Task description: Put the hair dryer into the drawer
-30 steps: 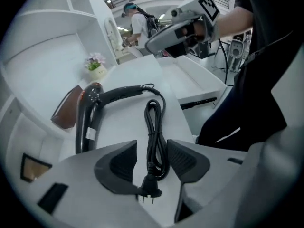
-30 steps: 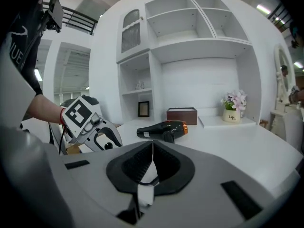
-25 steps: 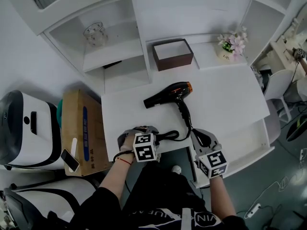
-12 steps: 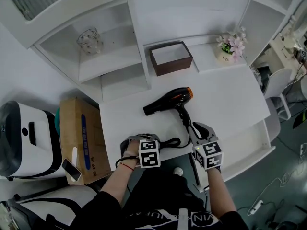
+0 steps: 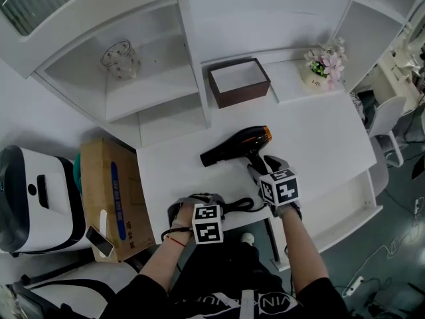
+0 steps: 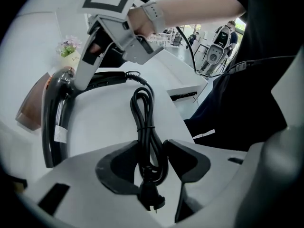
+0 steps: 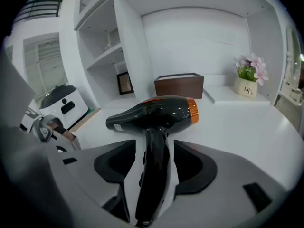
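Note:
The black hair dryer point(image 5: 238, 145) with an orange back end lies on the white desk point(image 5: 319, 135), its handle point(image 7: 154, 170) pointing toward me. My right gripper point(image 5: 260, 171) straddles that handle. Its jaws are opening, and a strip of white desk shows on each side of the handle. The dryer's coiled black cord point(image 6: 145, 127) runs to my left gripper point(image 6: 151, 167), which is shut on the bundle just above the plug point(image 6: 152, 201) near the desk's front edge. A white drawer point(image 5: 345, 211) stands pulled out under the desk's front right.
A brown open box point(image 5: 239, 82) and a small flower pot point(image 5: 323, 65) stand at the back of the desk. A glass jar point(image 5: 119, 57) sits in the shelf unit. On the floor to the left are a cardboard box point(image 5: 109, 191) and a white machine point(image 5: 33, 191).
My right gripper moved from the desk's front edge forward to the dryer's handle, and its jaws went from shut to open around it. The left gripper stayed on the cord.

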Demonstrator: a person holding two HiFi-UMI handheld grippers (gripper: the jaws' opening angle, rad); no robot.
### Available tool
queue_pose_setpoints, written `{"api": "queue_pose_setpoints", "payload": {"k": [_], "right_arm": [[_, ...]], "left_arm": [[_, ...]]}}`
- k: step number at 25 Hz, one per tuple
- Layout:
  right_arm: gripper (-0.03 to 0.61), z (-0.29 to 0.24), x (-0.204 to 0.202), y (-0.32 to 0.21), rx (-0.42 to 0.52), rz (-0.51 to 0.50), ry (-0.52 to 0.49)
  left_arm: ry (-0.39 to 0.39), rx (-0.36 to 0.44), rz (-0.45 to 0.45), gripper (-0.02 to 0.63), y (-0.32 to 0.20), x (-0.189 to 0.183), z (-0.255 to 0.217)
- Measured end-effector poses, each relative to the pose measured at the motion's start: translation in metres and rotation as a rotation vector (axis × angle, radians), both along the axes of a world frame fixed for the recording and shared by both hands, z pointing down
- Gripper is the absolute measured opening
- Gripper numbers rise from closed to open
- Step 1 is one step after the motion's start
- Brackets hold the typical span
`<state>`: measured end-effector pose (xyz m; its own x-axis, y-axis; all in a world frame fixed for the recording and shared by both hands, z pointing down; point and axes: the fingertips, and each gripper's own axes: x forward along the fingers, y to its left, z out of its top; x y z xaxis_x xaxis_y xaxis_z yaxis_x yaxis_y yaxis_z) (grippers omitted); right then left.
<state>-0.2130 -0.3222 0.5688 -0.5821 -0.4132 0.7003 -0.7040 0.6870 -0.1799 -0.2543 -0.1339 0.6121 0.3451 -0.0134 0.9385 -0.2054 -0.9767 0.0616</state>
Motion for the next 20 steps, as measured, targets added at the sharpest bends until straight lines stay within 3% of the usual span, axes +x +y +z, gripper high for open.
{"api": "queue_pose_setpoints", "payload": {"k": [11, 17, 20], "right_arm": [[0.215, 0.029, -0.020, -0.020, -0.097, -0.002, 0.136], [0.178, 0.033, -0.029, -0.019, -0.129, -0.062, 0.117], [0.178, 0.030, -0.022, -0.018, -0.114, -0.040, 0.126]], "left_arm": [[-0.005, 0.013, 0.005, 0.190, -0.001, -0.001, -0.001], [0.011, 0.039, -0.035, 0.190, -0.004, -0.001, -0.002], [0.005, 0.049, -0.037, 0.186, -0.007, -0.002, -0.003]]}}
